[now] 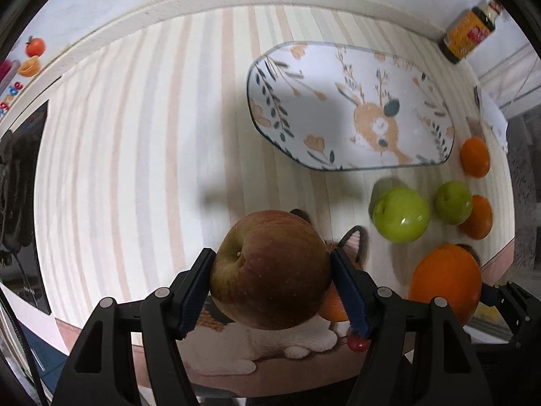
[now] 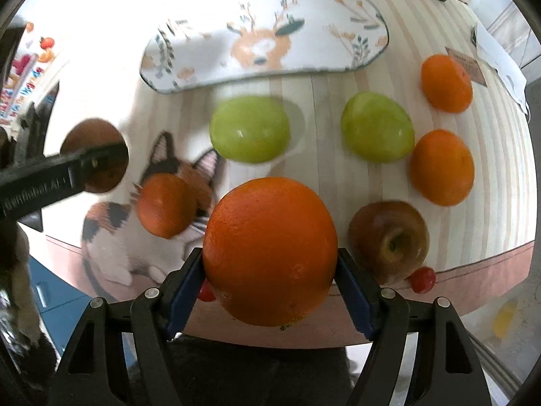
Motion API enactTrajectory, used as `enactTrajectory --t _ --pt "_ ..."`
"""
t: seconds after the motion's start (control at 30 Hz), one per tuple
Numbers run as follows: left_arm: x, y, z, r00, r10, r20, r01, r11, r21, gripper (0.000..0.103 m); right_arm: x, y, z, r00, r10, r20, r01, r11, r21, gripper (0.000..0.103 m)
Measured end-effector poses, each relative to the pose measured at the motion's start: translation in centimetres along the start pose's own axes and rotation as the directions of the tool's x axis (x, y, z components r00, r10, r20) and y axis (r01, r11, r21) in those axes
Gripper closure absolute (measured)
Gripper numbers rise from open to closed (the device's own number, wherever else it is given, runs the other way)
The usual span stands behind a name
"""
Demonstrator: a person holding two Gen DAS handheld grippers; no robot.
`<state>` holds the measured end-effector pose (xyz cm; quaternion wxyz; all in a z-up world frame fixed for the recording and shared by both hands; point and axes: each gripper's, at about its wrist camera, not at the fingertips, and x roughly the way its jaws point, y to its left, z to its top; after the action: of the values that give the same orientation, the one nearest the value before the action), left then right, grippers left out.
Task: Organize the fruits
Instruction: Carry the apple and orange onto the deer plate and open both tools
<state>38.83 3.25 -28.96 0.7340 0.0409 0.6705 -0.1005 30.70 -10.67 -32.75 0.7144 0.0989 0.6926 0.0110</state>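
My left gripper (image 1: 272,287) is shut on a red apple (image 1: 270,269), held above the striped mat. My right gripper (image 2: 270,270) is shut on a large orange (image 2: 270,250), also raised; that orange shows in the left wrist view (image 1: 446,280). A deer-print tray (image 1: 348,105) lies at the back; it also shows in the right wrist view (image 2: 267,34). Two green apples (image 2: 250,128) (image 2: 377,127), three smaller oranges (image 2: 446,83) (image 2: 441,167) (image 2: 165,204) and a second red apple (image 2: 389,237) lie on the mat.
A dark bottle with a yellow label (image 1: 468,32) stands at the back right corner. Two cherry tomatoes (image 2: 422,279) (image 2: 207,292) lie near the mat's front edge. A cat picture (image 2: 145,223) is printed on the mat. White paper (image 2: 500,57) lies at the right.
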Motion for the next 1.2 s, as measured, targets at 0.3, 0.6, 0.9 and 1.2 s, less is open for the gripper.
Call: enactTrajectory --t 0.3,0.6,0.9,1.2 --pt "-3.8 -1.8 5.2 0.996 -0.058 0.066 0.063 0.996 -0.069 0.036 -4.7 -4.6 7.3 0.985 0.111 0.129 -0.113 0.994 0.008 0.026" --pt "1.9 -2.3 15.1 0.978 -0.204 -0.031 0.19 0.948 -0.254 0.036 -3.2 -7.4 18.2 0.985 0.08 0.156 -0.079 0.997 -0.008 0.026" --pt "7.9 -3.1 18.8 0.961 -0.232 -0.15 0.174 0.931 -0.322 0.036 1.3 -7.6 23.2 0.994 0.066 0.09 -0.062 0.997 -0.045 0.026" --pt "9.8 -4.2 19.3 0.954 -0.232 -0.191 0.158 0.928 -0.337 0.035 2.8 -7.8 24.2 0.993 0.092 0.073 -0.087 0.994 -0.063 0.024"
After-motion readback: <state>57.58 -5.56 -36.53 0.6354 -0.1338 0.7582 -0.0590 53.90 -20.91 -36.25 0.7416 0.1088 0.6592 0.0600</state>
